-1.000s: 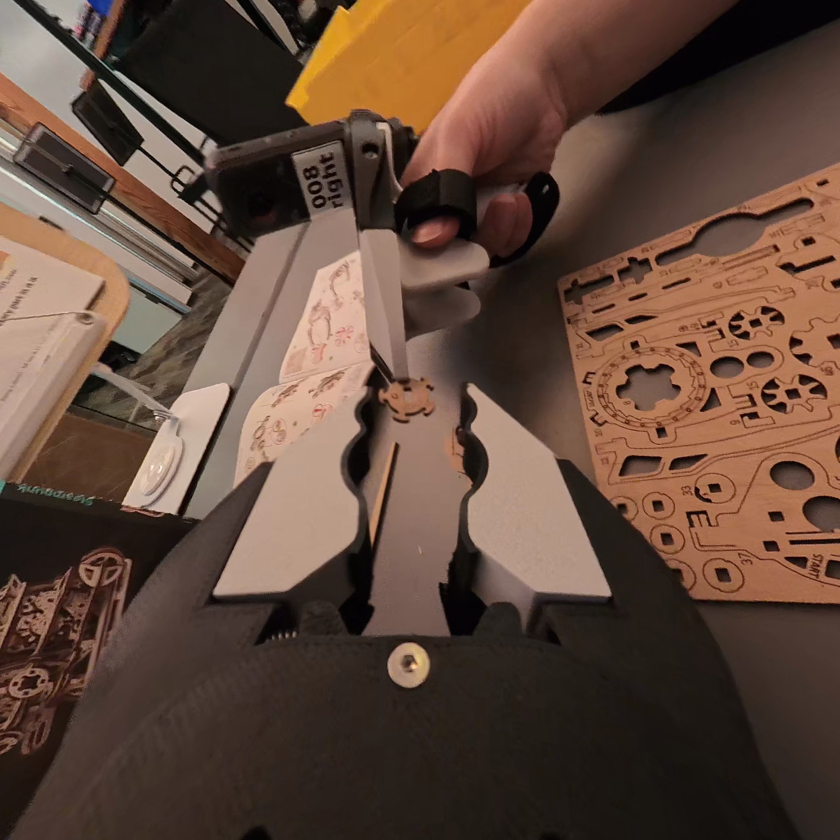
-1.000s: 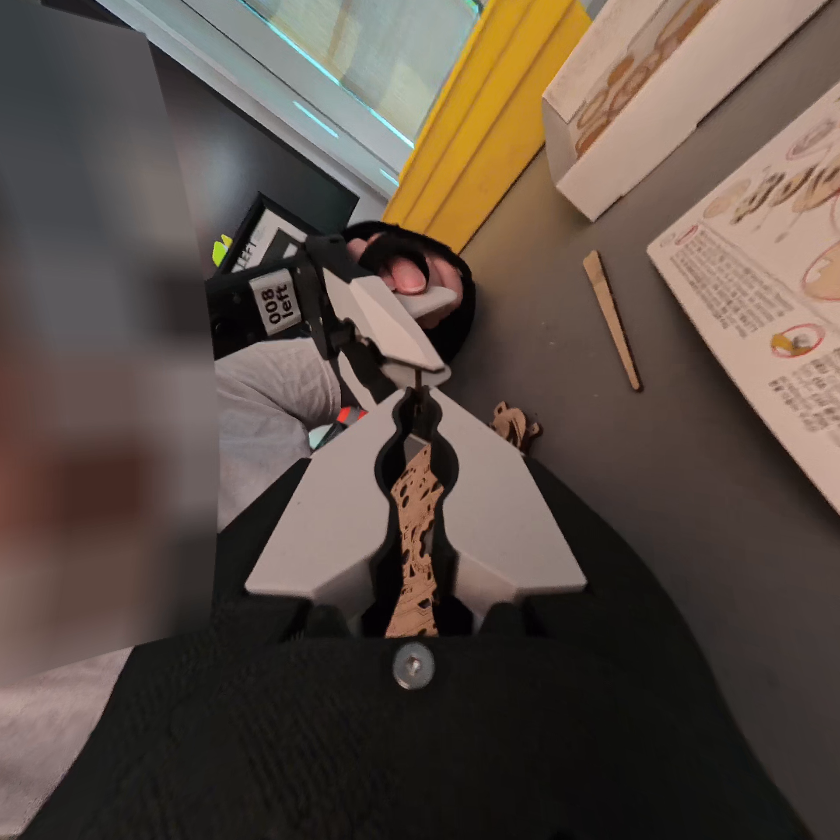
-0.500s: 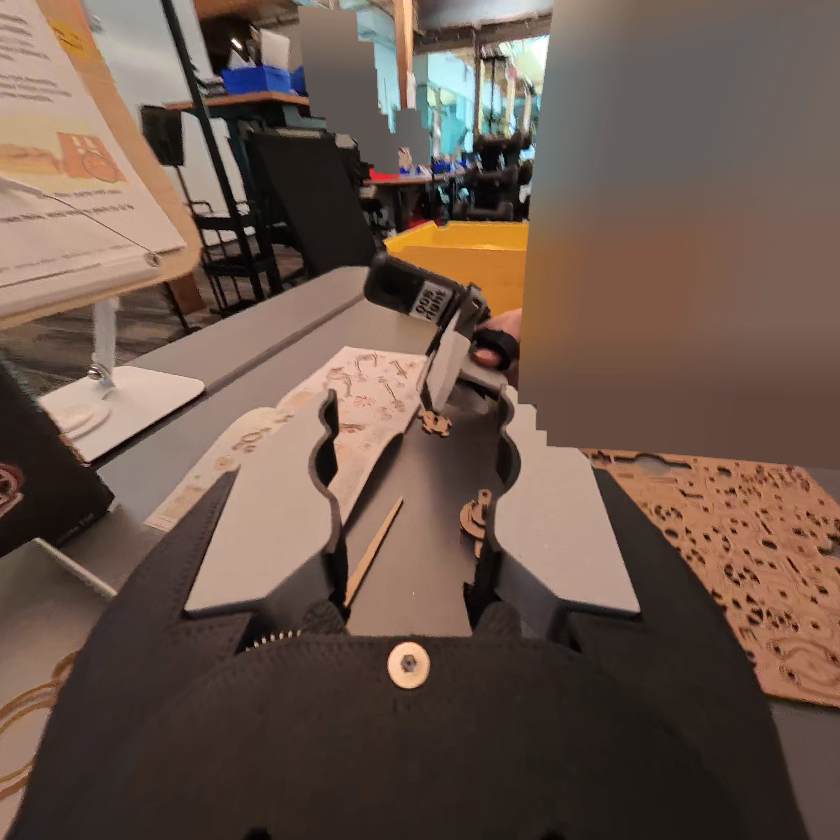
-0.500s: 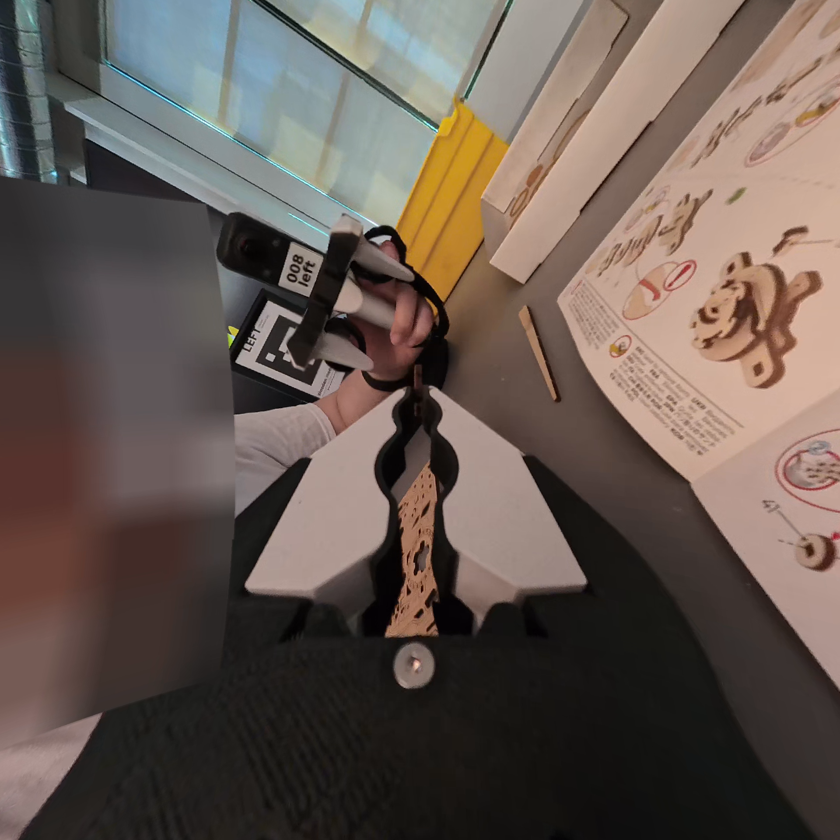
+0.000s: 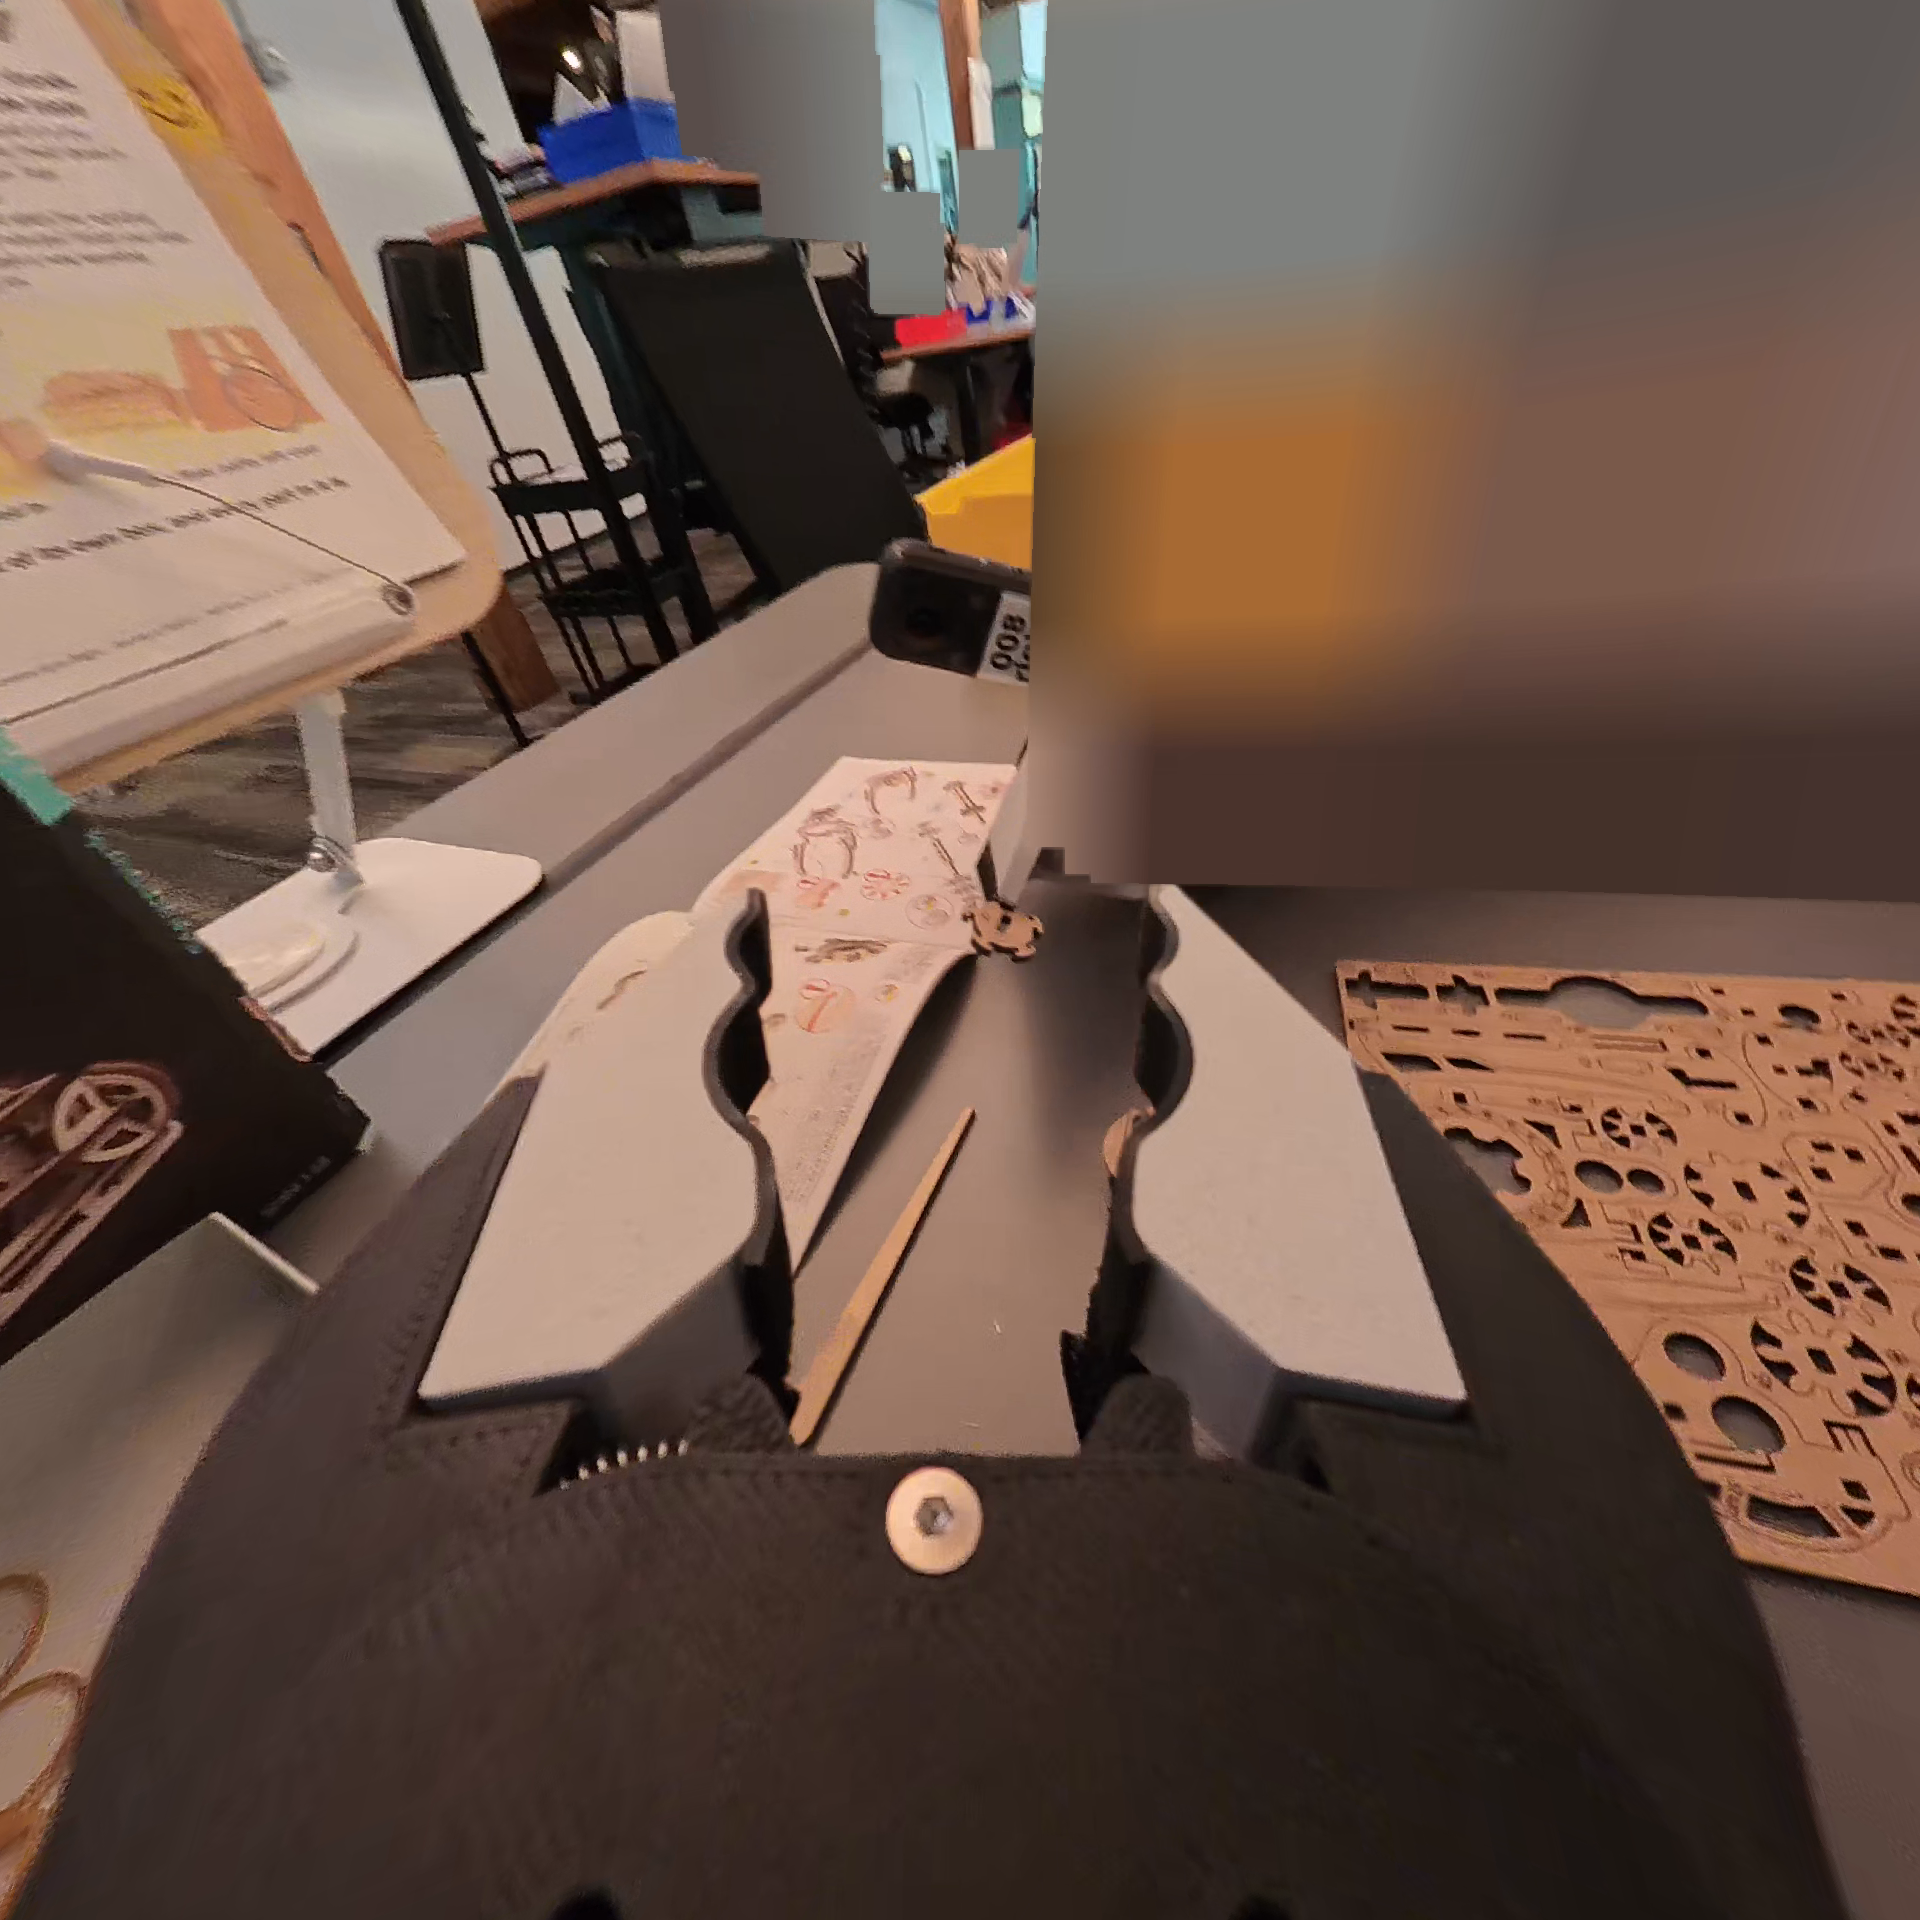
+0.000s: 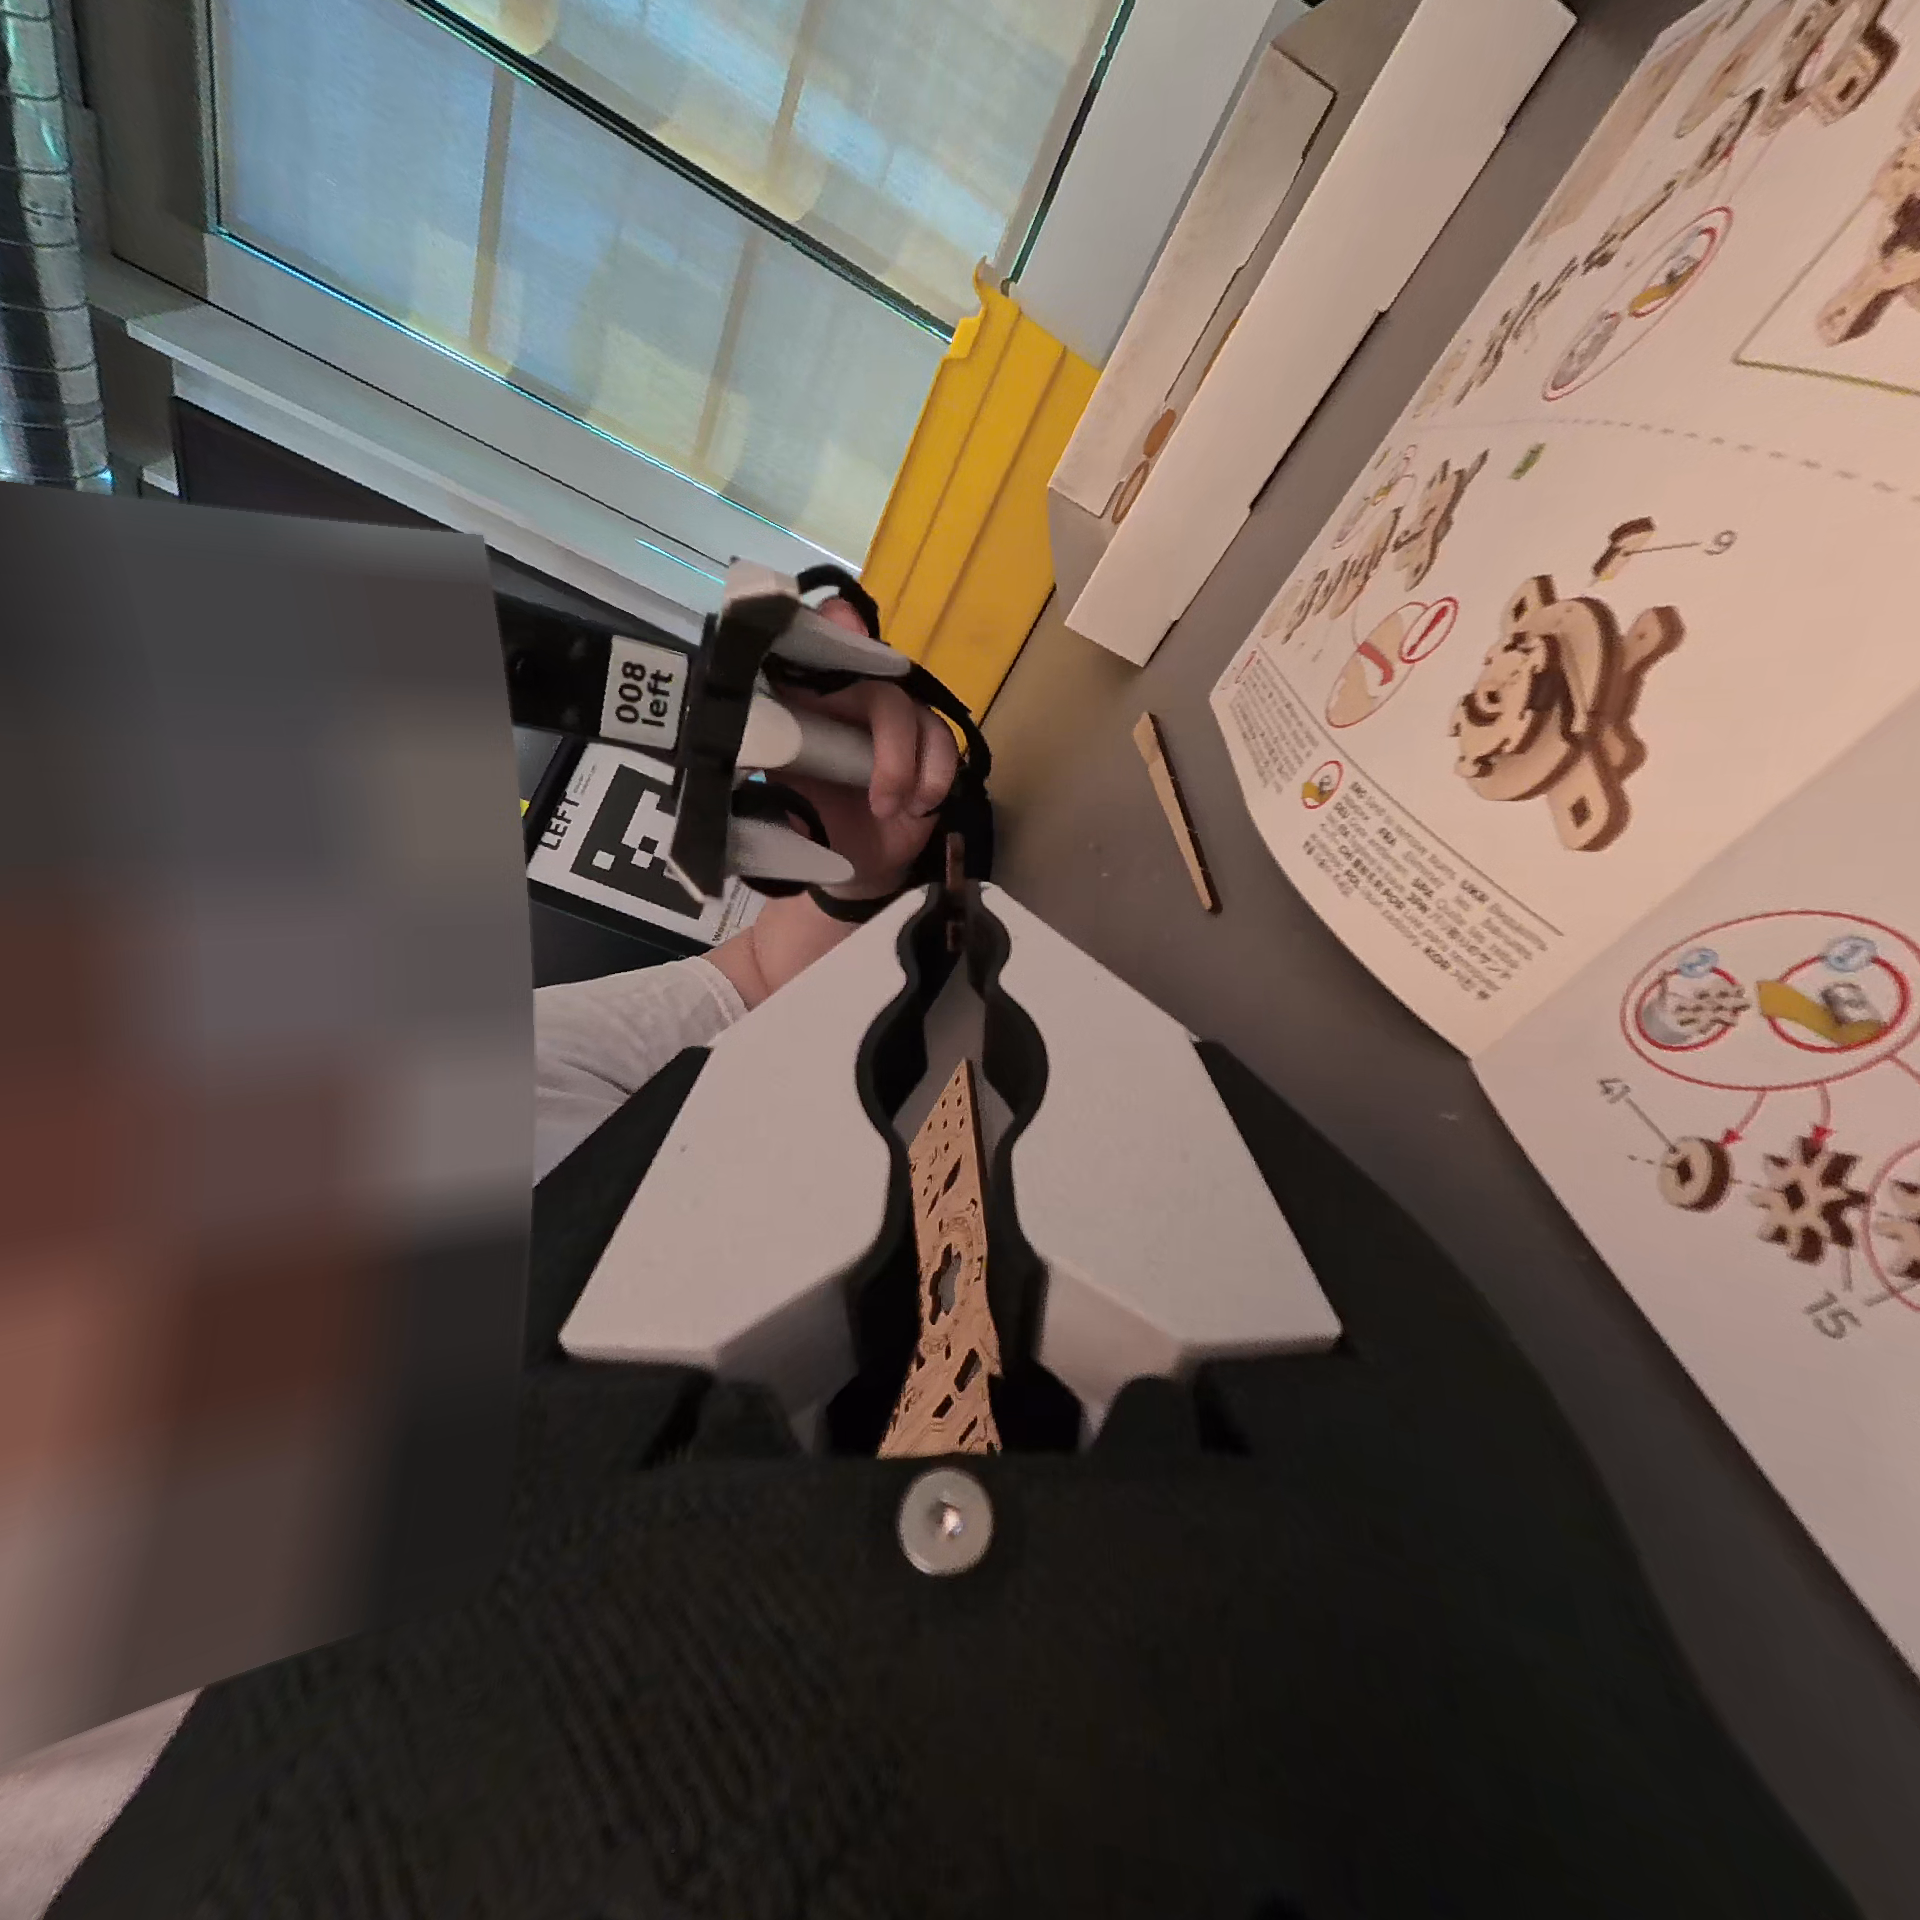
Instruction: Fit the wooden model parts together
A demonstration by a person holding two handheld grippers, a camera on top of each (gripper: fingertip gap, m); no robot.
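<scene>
Grey tabletop (image 5: pixel 1507 925) runs under both tools, with a workshop of chairs and benches far behind. The right gripper (image 6: pixel 956 914) is clamped on a small notched wooden gear (image 5: pixel 1006 932), holding it just above the table. The left gripper (image 5: pixel 951 1049) stands wide apart and empty; a thin wooden stick (image 5: pixel 883 1278) lies between its fingers, and a small wooden part (image 5: pixel 1122 1138) peeks out by the right one. To the right lies the flat, laser-cut plywood sheet (image 5: pixel 1683 1195); the paper instruction booklet (image 6: pixel 1558 727) lies to the left. The gear is thin and held only by its edge, so I judge a hard push could twist it out or snap a tooth.
</scene>
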